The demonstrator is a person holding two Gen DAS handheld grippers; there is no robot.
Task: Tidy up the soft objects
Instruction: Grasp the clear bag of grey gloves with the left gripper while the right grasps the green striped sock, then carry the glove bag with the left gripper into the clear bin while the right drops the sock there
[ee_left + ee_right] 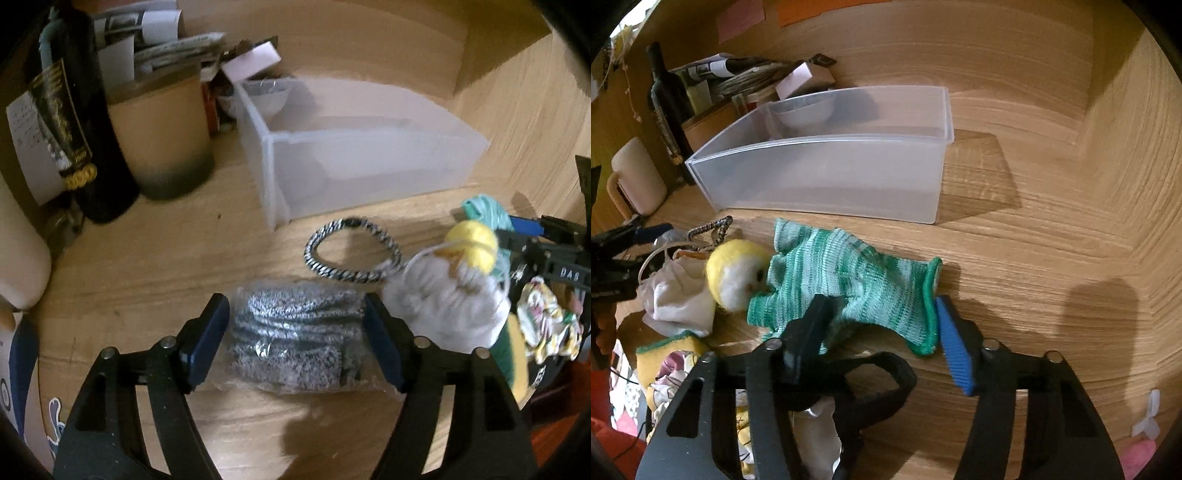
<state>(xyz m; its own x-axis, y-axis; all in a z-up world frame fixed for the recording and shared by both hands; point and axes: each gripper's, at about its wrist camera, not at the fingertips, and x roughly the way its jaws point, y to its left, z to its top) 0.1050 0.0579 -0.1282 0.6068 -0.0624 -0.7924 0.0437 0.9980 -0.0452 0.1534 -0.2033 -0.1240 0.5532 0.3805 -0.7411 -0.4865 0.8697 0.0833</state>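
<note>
My left gripper (295, 339) is wide open around the bag of gray gloves (295, 332) on the desk (147, 258). My right gripper (882, 343) is open around the green glove (849, 280), lying near the clear box (827, 177).

In front of you, a bagged grey speckled knit (291, 332) lies flat on the wooden tabletop (147, 266). Behind it lies a black-and-white braided ring (352, 254), near the translucent bin (354, 158), which stands open toward the back edge. To the right you see a white cloth (443, 306), a yellow-and-white ball (737, 273) touching a flat green striped glove (849, 284).
</note>
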